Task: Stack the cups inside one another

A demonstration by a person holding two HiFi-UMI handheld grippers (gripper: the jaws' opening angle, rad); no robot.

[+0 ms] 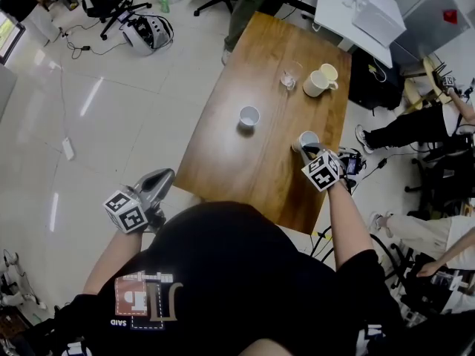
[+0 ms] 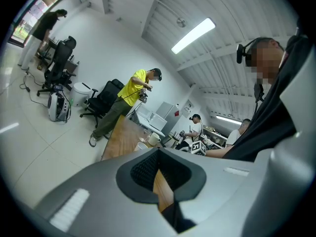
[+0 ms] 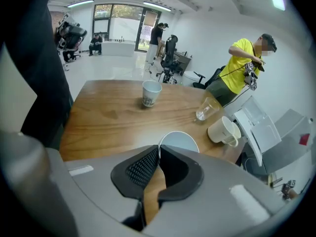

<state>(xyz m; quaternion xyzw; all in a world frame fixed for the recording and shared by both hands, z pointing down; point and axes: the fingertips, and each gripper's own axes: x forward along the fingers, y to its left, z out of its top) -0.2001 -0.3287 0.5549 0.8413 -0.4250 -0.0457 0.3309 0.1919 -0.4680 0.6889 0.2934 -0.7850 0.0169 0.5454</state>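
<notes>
On the wooden table [image 1: 245, 173] a white paper cup [image 1: 307, 138] stands near the right edge. My right gripper [image 1: 306, 150] points steeply down at it, and in the right gripper view the pads pinch the near rim of this cup [image 3: 180, 141], so the right gripper [image 3: 159, 151] is shut on it. A second white paper cup [image 1: 249, 116] [image 3: 151, 93] stands alone mid-table. My left gripper [image 1: 165, 176] hangs off the table's left side, its jaws together with nothing in them [image 2: 158, 154].
A tilted clear glass [image 1: 289, 79] [image 3: 207, 108] and a cream mug [image 1: 319, 81] [image 3: 223, 131] sit at the table's far end. A person in a yellow shirt [image 3: 242, 63] stands beyond it. White boxes [image 1: 360, 13] and seated people [image 1: 415, 128] are to the right.
</notes>
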